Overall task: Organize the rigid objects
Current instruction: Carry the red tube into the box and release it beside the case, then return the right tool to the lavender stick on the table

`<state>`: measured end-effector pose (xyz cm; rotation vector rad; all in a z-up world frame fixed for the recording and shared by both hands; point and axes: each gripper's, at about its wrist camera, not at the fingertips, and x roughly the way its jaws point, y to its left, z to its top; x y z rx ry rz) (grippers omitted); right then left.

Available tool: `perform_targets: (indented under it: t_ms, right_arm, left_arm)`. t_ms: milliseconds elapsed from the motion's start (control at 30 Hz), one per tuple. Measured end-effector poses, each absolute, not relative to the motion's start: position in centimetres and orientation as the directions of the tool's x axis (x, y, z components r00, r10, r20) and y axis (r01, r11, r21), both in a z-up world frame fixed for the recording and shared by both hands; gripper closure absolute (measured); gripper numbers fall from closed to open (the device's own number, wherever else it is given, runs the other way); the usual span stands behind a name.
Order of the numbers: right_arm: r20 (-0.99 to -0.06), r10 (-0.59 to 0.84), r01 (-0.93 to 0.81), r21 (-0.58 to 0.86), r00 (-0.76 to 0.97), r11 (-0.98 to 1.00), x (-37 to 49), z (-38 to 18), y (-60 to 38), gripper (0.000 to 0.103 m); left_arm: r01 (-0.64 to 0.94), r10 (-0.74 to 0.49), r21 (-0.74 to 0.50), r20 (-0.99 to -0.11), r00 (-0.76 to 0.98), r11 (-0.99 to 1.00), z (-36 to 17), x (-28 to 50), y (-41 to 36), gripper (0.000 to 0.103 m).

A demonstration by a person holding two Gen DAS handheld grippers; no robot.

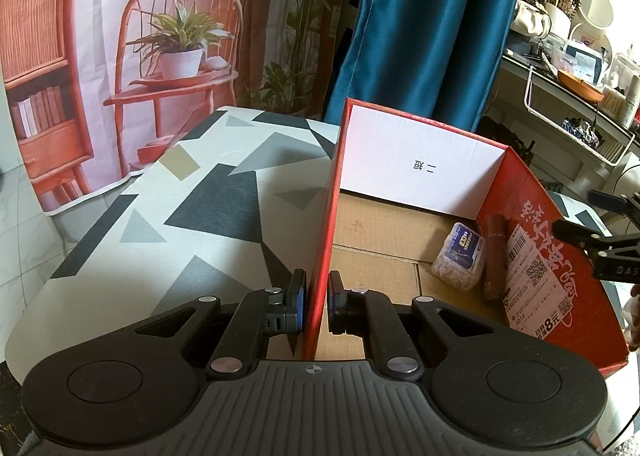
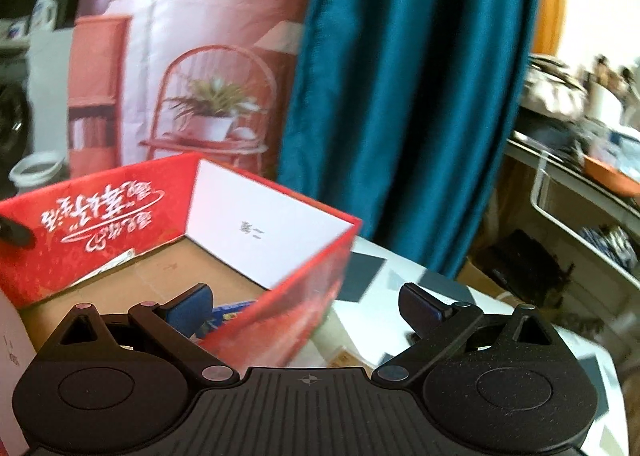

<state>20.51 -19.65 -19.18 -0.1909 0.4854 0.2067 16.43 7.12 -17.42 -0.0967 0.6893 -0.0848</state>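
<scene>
Open red cardboard box [image 1: 532,256] with a brown floor, standing on the table with a grey-and-black geometric cloth [image 1: 200,195]; inside it, against one wall, lie a clear packet with a blue label [image 1: 460,260] and a dark brown stick-shaped item [image 1: 495,256]. Left gripper [image 1: 316,304] clenched on the box's side wall, steadying it. Right gripper [image 2: 308,308] spread wide and empty, straddling the opposite wall. Judged partly done: two items packed; whether more remain cannot be told

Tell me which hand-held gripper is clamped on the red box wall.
The left hand-held gripper: its blue pads pinch the wall of the red cardboard box from both sides. The right hand-held gripper stands wide open, straddling the near corner without pressing.
</scene>
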Motion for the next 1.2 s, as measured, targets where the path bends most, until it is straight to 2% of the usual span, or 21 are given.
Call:
perform_targets:
  t_ms: [167, 267, 400, 467, 700, 767, 867, 1200]
  right_arm:
    - [-0.44, 0.134, -0.168, -0.038, 0.888, 0.985, 19.2, -19.2, -21.6, 0.005]
    - [-0.429, 0.086, -0.111, -0.033, 0.899, 0.993, 18.5, -19.4, -22.3, 0.005]
    - [-0.449, 0.022, -0.029, -0.009, 0.893, 1.0, 17.7, -20.9, -23.6, 0.007]
    - [-0.474, -0.026, 0.016, -0.025, 0.88, 1.0, 17.5, -22.1, -24.0, 0.012]
    - [-0.564, -0.097, 0.111, -0.009, 0.82, 0.994, 16.4, -26.0, -25.6, 0.022]
    - [-0.588, -0.117, 0.13, -0.02, 0.8, 0.991, 16.5, -26.8, -25.7, 0.032]
    - [-0.608, -0.123, 0.145, -0.013, 0.784, 0.989, 16.7, -27.4, -26.1, 0.042]
    - [-0.636, -0.122, 0.179, 0.025, 0.762, 0.984, 16.2, -28.2, -27.0, 0.043]
  left_arm:
    - [0.044, -0.109, -0.117, -0.631, 0.768, 0.992, -17.4, 16.4, 7.1, 0.092]
    - [0.044, -0.108, -0.117, -0.631, 0.768, 0.992, -17.4, 16.4, 7.1, 0.092]
    - [0.044, -0.108, -0.116, -0.631, 0.768, 0.992, -17.4, 16.3, 7.1, 0.092]
    - [0.045, -0.112, -0.12, -0.631, 0.768, 0.992, -17.4, 16.4, 7.1, 0.092]
    - [0.045, -0.105, -0.109, -0.635, 0.765, 0.993, -17.4, 16.4, 6.8, 0.092]
    - [0.044, -0.103, -0.107, -0.636, 0.765, 0.993, -17.3, 16.5, 6.8, 0.091]
    - [0.042, -0.099, -0.104, -0.636, 0.765, 0.994, -17.3, 16.5, 6.8, 0.091]
    - [0.039, -0.096, -0.103, -0.637, 0.765, 0.994, -17.3, 16.5, 6.8, 0.091]
